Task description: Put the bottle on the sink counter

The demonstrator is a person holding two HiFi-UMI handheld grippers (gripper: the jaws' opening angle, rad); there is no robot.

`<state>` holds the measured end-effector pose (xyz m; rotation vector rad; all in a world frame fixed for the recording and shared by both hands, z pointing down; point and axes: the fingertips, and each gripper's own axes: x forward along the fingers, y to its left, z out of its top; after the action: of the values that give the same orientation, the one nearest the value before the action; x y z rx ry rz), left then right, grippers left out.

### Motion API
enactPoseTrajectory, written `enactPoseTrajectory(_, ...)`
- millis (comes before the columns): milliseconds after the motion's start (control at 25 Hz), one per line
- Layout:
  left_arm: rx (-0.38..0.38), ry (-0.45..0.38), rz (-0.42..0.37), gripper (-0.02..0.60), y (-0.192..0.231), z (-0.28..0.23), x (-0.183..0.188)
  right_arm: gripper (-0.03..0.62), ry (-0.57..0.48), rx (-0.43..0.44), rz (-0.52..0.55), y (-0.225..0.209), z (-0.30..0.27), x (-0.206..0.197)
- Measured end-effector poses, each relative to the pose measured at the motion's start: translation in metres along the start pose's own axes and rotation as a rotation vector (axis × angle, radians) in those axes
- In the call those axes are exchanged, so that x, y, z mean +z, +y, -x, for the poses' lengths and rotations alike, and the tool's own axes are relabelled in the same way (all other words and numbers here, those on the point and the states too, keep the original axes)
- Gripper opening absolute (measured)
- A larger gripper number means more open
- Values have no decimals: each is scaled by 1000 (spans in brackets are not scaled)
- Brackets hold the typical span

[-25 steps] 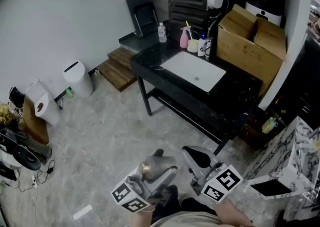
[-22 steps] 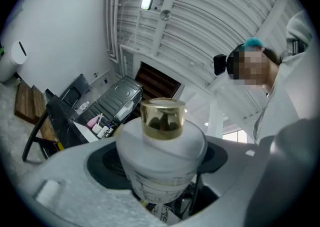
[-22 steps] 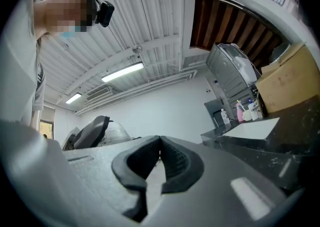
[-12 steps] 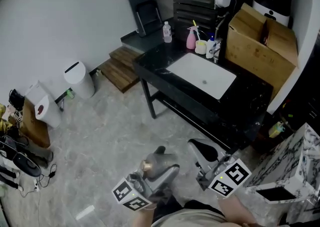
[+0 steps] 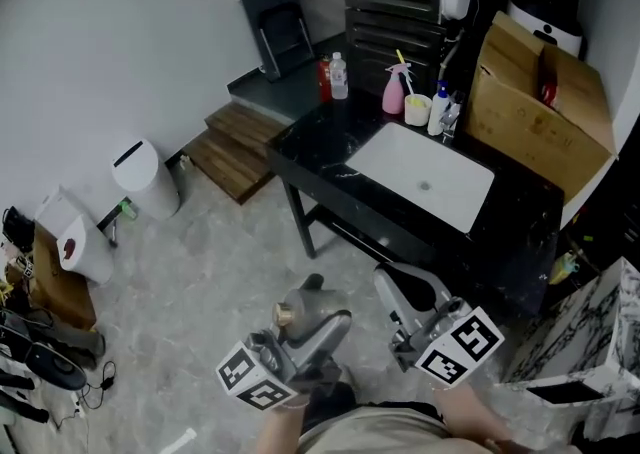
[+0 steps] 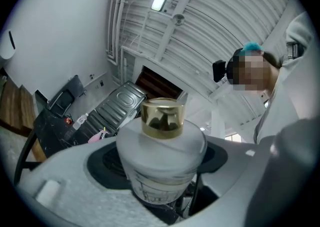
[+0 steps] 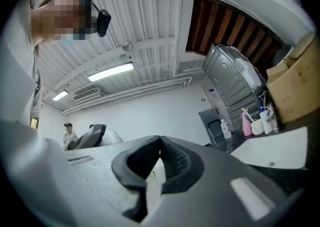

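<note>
A white frosted bottle (image 5: 308, 310) with a gold cap (image 6: 161, 117) sits between the jaws of my left gripper (image 5: 312, 322), which is shut on its body (image 6: 161, 171). In the left gripper view the bottle stands upright and fills the middle. My right gripper (image 5: 403, 294) is beside it at the lower middle of the head view, shut with its pads (image 7: 172, 163) touching and nothing between them. The black sink counter (image 5: 322, 147) with its white basin (image 5: 425, 180) lies ahead of both grippers, some way off across the floor.
On the counter's far edge stand a clear bottle (image 5: 339, 76), a red can (image 5: 324, 79), a pink spray bottle (image 5: 394, 92) and a cup (image 5: 417, 109). A cardboard box (image 5: 540, 107) sits at its right end. A wooden step (image 5: 232, 137) and white bin (image 5: 146, 178) are left.
The sink counter has come nearer and lower in the head view as both grippers travel toward it. The bottle stays in the left gripper's hold.
</note>
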<state>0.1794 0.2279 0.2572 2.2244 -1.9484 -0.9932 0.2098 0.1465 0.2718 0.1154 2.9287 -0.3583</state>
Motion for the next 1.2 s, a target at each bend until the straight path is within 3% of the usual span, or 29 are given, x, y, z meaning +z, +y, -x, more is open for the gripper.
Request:
enactPoseTrajectory(360,-30,-42,11,351,80,4,50,3,25,5,26,-6,-94,-19)
enactPoseTrajectory(680,-21,-36,48,351,133,-13,48,3,-11,-31,73,-38,-138,-9)
enactPoseTrajectory(920,-16,-44,22,351,191,-52,58,3,-35,13,56,-86,-196,-6)
enactPoseTrajectory(1200,-9,-52,-5,351,265,-117,69,3,-57,8,41,-163,-257,6)
